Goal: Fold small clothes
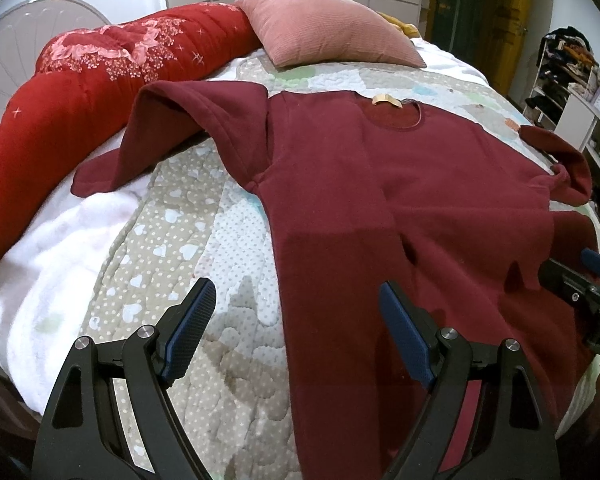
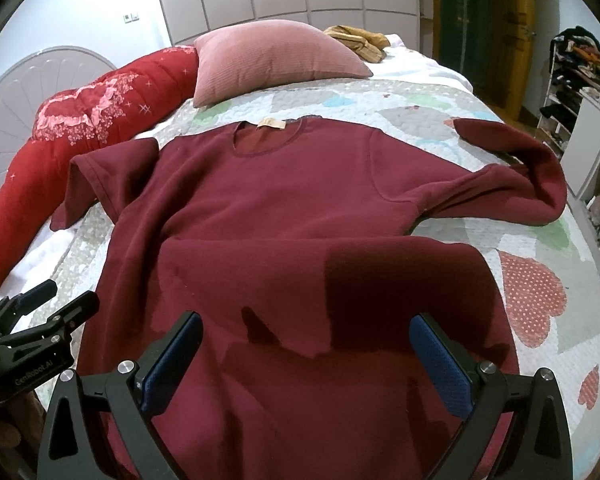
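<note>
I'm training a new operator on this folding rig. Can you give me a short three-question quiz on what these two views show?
1. True or false: both tongs, left and right, are open and holding nothing.
2. Multiple choice: what lies nearest the collar of the sweater? A) pink pillow B) red quilt C) shelves
3. Fill in: the tan label sits inside the sweater's ____.

Key: 1 true; 2 A; 3 collar.
</note>
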{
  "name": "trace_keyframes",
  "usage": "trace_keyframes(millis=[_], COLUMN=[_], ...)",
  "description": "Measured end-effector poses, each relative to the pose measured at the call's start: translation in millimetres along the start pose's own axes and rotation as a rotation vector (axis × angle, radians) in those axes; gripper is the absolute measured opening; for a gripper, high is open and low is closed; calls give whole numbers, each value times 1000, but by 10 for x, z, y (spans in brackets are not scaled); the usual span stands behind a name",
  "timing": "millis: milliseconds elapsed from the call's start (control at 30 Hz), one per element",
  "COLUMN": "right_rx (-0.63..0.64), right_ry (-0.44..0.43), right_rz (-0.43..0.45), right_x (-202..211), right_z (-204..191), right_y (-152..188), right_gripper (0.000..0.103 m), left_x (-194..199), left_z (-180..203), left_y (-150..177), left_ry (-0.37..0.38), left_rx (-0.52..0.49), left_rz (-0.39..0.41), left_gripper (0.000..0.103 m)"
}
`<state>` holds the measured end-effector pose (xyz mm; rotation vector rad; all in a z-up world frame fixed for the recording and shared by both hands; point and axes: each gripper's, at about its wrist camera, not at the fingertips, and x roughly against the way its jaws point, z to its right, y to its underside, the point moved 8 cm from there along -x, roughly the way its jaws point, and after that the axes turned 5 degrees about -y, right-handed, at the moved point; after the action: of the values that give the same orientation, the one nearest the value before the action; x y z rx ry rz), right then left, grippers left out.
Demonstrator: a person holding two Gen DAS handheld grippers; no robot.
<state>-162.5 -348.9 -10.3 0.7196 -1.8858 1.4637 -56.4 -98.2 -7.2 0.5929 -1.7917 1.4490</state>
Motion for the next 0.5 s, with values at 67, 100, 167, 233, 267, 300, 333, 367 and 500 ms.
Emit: trace_keyframes(millis=[67,100,167,233,267,300,333,367,500], right_rx=[2,4,8,10,11,11,12,13,18], right_ry=[-1,-2,-3,-5,-7,-9,-10,-12,-11], right_rz=[-2,-4,-6,-7,-7,-8,-10,-13,-19], right_x=[-20,-29,-51,-69,-80,-95,-108,-126,-173], right_z=[-16,-24,-44,-60,-72,-83,-91,-100,-129], right_y=[-10,-12,-25,-36,-43,-48,-54,-59,-64], right_gripper=[103,103,103,103,103,103,103,103,103], left_x=[-17,-25,-44,-61,-72,-80,-93,-101,-121], left_z=[5,8,12,17,18,18,17,14,8], left_y=[0,0,-3,-2,-2,-2,-4,-5,-11], left_ry=[0,1,1,2,3,3,4,4,5], left_rx=[2,2,2,2,2,3,4,5,10], left_rz=[-3,-5,-7,-10,-12,-13,-15,-16,-20], left_gripper=[84,84,84,84,84,84,84,84,84])
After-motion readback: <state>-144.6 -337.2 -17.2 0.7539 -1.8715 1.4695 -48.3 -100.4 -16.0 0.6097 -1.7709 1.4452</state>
